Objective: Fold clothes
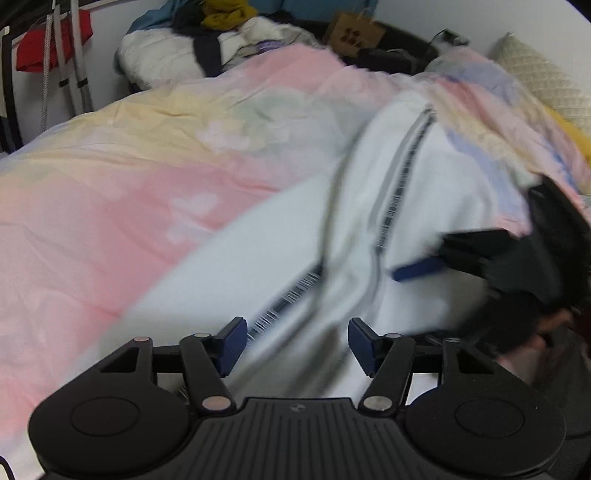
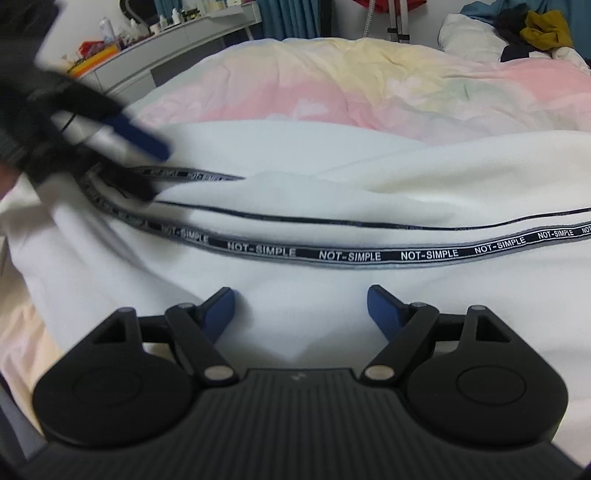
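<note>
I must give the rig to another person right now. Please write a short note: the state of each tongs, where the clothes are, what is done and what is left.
Left tongs: open, nothing between the pads, over the white garment.
Right tongs: open, empty, also just above the white cloth.
The garment lies spread and rumpled on the pastel quilt; its black printed ribbon runs across it.
A heap of other clothes sits at the far end of the bed.
Done: no neat fold can be seen yet.
Left: smooth the white garment, fold it, then probably take the heap.
</note>
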`<action>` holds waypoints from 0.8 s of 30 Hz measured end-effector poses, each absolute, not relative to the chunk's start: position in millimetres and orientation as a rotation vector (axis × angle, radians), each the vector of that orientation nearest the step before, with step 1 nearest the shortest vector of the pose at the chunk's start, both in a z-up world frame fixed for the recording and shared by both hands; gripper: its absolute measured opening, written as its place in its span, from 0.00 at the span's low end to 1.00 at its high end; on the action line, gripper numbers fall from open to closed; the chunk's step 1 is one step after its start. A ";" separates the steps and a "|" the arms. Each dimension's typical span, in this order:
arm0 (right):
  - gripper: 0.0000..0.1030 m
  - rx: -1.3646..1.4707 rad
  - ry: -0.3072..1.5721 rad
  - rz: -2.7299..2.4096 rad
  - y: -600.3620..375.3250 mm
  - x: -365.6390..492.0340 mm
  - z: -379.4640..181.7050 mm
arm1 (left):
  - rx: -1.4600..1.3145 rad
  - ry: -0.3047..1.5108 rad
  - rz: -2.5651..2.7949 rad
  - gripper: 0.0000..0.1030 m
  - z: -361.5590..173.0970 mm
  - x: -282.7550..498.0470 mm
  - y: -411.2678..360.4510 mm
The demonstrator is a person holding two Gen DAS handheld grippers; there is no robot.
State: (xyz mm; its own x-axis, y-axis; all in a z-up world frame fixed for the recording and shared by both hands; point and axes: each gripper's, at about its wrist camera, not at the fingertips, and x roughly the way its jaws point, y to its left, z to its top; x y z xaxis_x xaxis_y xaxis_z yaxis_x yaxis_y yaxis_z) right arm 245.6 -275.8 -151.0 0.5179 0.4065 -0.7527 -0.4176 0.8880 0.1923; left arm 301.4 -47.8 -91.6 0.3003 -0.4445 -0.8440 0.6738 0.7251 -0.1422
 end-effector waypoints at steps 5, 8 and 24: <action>0.79 -0.023 0.906 0.499 -276.9 243.9 -150.4 | 0.222 1.058 -0.717 0.57 -117.9 347.8 -65.9; 0.79 -0.010 0.905 0.499 -279.1 244.4 -150.1 | 0.189 1.068 -0.745 0.57 -137.1 365.1 -89.2; 0.79 0.020 0.866 0.502 -281.0 242.1 -145.0 | 0.058 1.042 -0.671 0.02 -107.6 380.1 -146.3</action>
State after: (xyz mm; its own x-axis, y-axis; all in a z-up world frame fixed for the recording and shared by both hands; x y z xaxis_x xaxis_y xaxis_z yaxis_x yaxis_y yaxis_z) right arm 242.1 -281.0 -145.0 0.5397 0.4303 -0.7236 -0.4146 0.8839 0.2164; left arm 380.1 -146.3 -107.6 0.3252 -0.4850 -0.8118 0.5381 0.8008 -0.2629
